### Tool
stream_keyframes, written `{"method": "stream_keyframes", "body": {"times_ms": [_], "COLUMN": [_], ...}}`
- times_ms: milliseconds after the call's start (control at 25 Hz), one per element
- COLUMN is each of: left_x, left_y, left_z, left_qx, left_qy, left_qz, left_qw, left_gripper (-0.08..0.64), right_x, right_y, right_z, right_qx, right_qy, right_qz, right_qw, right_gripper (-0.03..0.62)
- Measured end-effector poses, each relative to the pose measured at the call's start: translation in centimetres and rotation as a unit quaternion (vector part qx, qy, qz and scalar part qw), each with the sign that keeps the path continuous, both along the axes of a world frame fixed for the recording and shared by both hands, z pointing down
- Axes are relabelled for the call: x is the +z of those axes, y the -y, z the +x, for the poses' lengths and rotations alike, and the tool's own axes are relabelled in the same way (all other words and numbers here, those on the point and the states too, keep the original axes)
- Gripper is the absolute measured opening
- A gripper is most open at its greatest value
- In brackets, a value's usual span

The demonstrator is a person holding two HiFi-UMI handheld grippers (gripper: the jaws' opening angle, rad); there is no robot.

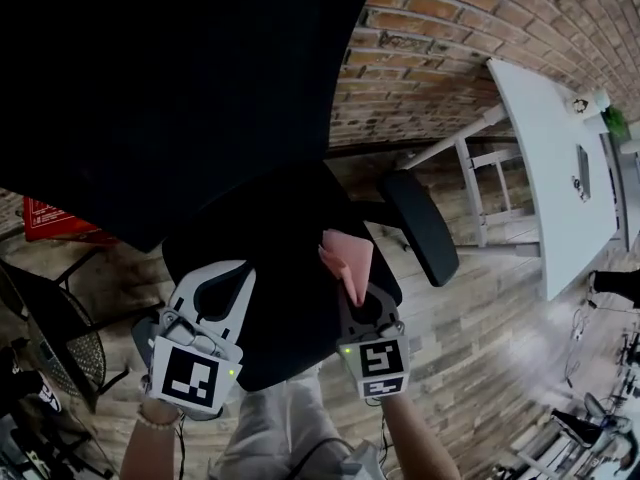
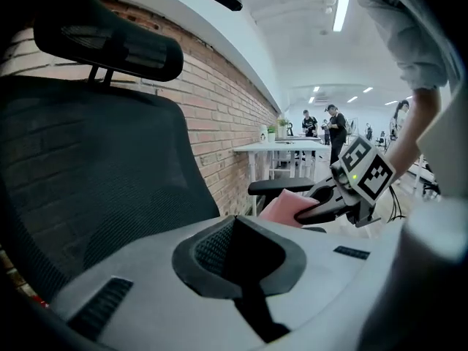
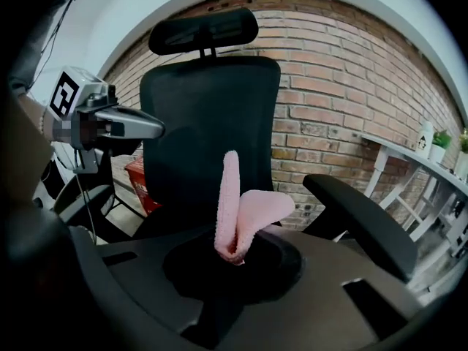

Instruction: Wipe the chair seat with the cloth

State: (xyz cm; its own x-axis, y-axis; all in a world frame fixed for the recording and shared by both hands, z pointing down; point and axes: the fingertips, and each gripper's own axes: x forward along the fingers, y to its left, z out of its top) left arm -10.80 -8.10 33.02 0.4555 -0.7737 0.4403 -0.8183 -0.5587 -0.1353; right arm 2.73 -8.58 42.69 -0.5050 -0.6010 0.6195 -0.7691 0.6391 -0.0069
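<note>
A black office chair stands against a brick wall; its seat (image 1: 285, 253) lies just ahead of both grippers and its backrest (image 3: 208, 123) rises behind. My right gripper (image 1: 360, 294) is shut on a pink cloth (image 1: 348, 256), which sticks up folded from its jaws (image 3: 240, 209) over the seat's right part, close to the right armrest (image 1: 420, 223). My left gripper (image 1: 226, 268) hovers over the seat's left front with its jaws shut and nothing in them. In the left gripper view, the right gripper (image 2: 306, 212) and the cloth (image 2: 284, 206) show to the right.
A white table (image 1: 560, 168) runs along the brick wall (image 1: 430, 58) to the right. A red box (image 1: 55, 223) and a dark mesh chair (image 1: 55, 343) sit at the left. People (image 2: 333, 126) stand far off down the room.
</note>
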Motion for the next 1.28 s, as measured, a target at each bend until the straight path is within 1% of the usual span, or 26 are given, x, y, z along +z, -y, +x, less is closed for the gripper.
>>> {"method": "stream_keyframes", "body": {"times_ms": [80, 160, 240, 320, 560, 880, 1000, 1160, 1280], "left_x": [1.3, 2.5, 3.6, 4.8, 7.0, 8.7, 8.7, 8.9, 9.4], "left_y": [0.8, 1.4, 2.1, 2.8, 4.2, 4.7, 4.7, 4.8, 4.8], "left_z": [-0.4, -0.7, -1.2, -1.7, -2.6, -3.4, -4.0, -4.5, -5.0], "left_qx": [0.002, 0.006, 0.007, 0.012, 0.029, 0.038, 0.033, 0.024, 0.018], "left_qy": [-0.001, -0.003, -0.007, -0.006, 0.002, 0.014, 0.015, 0.01, 0.01], "left_qz": [-0.006, -0.009, -0.01, -0.011, -0.012, -0.022, -0.025, -0.027, -0.03], "left_qw": [1.0, 0.9999, 0.9999, 0.9999, 0.9995, 0.999, 0.999, 0.9993, 0.9993], "left_gripper": [0.018, 0.018, 0.018, 0.018, 0.018, 0.018, 0.018, 0.018, 0.018], "right_x": [1.8, 3.7, 5.6, 7.4, 11.9, 17.0, 18.2, 19.3, 19.9], "right_y": [1.6, 3.1, 4.6, 6.0, 9.0, 11.2, 11.5, 12.5, 13.6], "right_z": [0.0, 0.6, 1.1, 1.2, 1.8, 2.3, 1.2, -0.7, -1.9], "right_qx": [0.019, 0.047, 0.077, 0.098, 0.129, 0.163, 0.159, 0.124, 0.111], "right_qy": [-0.004, -0.01, -0.018, -0.027, -0.067, -0.127, -0.128, -0.139, -0.142], "right_qz": [-0.003, -0.011, -0.017, -0.017, -0.019, -0.038, -0.051, -0.058, -0.059], "right_qw": [1.0, 0.999, 0.997, 0.995, 0.989, 0.978, 0.978, 0.981, 0.982], "right_gripper": [0.054, 0.054, 0.054, 0.054, 0.054, 0.054, 0.054, 0.054, 0.054]}}
